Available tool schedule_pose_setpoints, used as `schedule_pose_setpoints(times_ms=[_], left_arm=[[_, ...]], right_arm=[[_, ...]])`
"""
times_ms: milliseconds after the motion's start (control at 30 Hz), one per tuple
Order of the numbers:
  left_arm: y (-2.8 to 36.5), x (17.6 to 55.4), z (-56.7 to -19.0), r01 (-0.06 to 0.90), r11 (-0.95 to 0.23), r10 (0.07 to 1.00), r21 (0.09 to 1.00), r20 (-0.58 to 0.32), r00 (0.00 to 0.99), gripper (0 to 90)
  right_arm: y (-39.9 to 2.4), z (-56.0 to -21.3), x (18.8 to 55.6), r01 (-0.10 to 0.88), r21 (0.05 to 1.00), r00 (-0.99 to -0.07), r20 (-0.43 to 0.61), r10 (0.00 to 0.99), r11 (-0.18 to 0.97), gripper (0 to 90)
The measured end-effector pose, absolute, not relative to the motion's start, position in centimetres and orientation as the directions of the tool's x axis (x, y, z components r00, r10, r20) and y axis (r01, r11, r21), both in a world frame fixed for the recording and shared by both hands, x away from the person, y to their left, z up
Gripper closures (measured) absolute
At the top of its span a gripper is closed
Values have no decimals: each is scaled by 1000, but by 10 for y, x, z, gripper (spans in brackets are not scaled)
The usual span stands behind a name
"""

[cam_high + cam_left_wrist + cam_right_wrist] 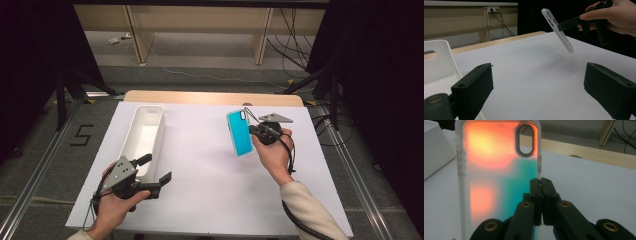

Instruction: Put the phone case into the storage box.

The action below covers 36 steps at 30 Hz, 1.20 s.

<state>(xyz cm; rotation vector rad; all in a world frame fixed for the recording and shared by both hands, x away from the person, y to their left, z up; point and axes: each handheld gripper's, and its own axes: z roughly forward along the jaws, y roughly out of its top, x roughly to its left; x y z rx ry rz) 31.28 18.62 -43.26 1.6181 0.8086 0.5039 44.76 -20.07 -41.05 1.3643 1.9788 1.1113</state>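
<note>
My right gripper (256, 131) jaws pinching phone case (239, 133) edge, lifted off desk (210, 165); left gripper (152, 175) jaws spread, empty, beside white bin (145, 131); case not yet binned

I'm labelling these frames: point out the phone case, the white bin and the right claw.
phone case (239, 133), high view, its turquoise back.
white bin (131, 136), high view, its left wall.
right claw (541, 185), right gripper view, between its fingertips.

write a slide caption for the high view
Right tool holds a turquoise phone case by its edge above the white table; open left tool waits beside the white bin.
</note>
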Motion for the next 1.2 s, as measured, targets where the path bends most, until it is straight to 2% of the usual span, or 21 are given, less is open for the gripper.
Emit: schedule_pose_setpoints(times_ms=[733, 1200], left_arm=[[111, 348, -395, 201, -82, 735, 976, -77, 673, 111], [81, 358, -392, 210, -111, 736, 971, -62, 675, 190]], right_arm=[[-188, -395, 425, 444, 883, -414, 50, 909, 153, 892], [-176, -387, 416, 395, 905, -442, 32, 896, 162, 892]])
